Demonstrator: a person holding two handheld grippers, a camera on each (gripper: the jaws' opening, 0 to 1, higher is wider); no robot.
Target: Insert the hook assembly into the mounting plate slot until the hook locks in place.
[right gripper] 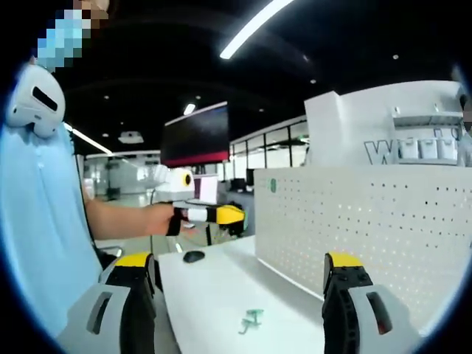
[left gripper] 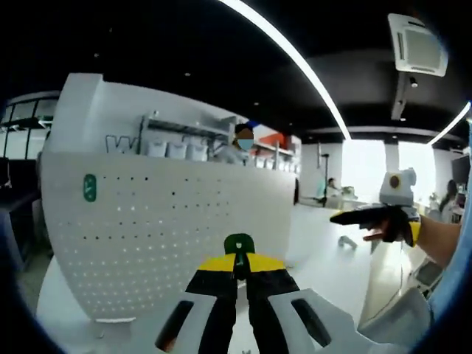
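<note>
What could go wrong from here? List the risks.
1. The left gripper pinches the green hook only by its lower end, so it may twist or slip when pushed into the pegboard.
2. Another green hook piece lies loose on the white table between the open right gripper's fingers, easily knocked away.

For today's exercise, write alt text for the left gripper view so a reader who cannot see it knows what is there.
The left gripper, its yellow-and-black jaws shut on a small green hook, points toward a white pegboard standing on a white table. A green hook piece already sits near the pegboard's upper left, and the right gripper, jaws open, shows at the right edge.
</note>
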